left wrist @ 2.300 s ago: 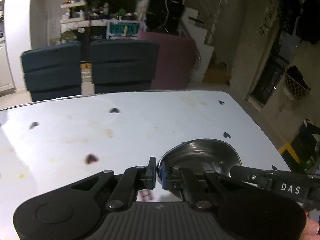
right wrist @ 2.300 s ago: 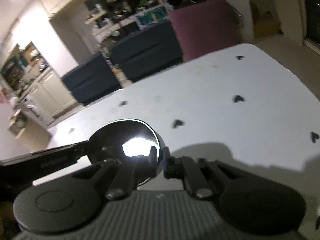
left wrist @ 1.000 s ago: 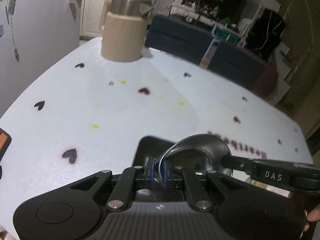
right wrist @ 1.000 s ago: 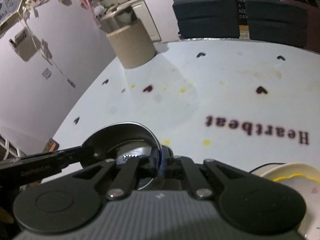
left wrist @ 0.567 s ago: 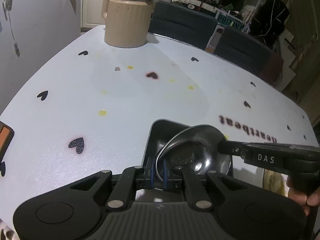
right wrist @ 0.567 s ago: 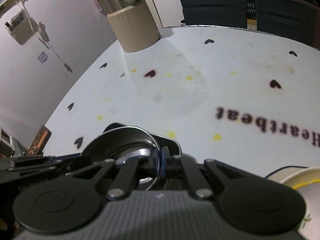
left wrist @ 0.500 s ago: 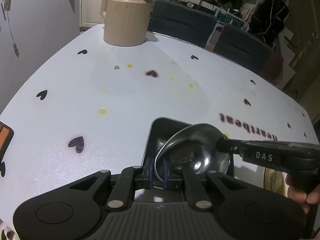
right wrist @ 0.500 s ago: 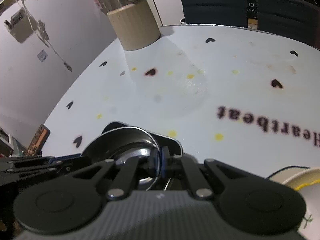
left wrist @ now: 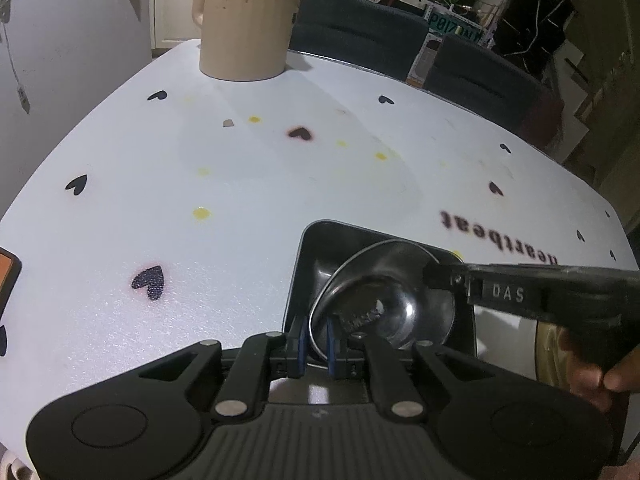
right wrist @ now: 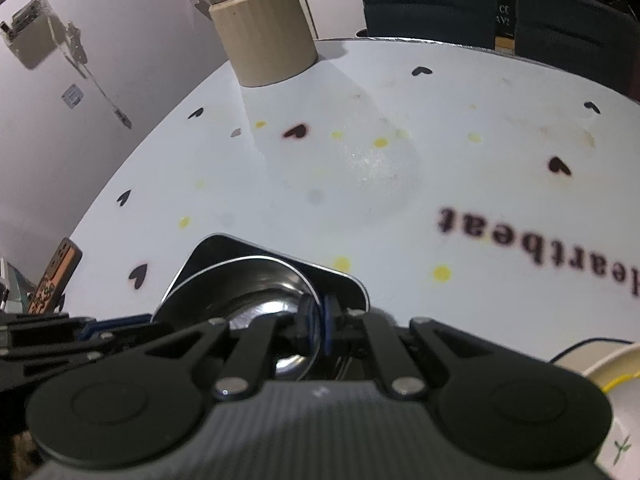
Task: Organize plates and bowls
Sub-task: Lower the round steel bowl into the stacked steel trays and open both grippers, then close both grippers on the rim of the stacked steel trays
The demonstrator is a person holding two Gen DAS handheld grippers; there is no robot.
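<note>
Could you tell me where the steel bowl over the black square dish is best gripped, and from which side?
Grip the steel bowl by its thin upturned rim, from the near side and the opposite edge. The smooth round wall offers no handle. The left gripper and right gripper pinch it so, over the black square dish.

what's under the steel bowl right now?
A dark square tray sits under the steel bowl, which both tools, left and right, grip by the rim. The bowl hides most of the tray floor.

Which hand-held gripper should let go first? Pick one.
Left hand-held gripper, probably: it pinches the steel bowl's lower rim, already down inside the black square dish. The right hand-held gripper clamps the raised far rim.
</note>
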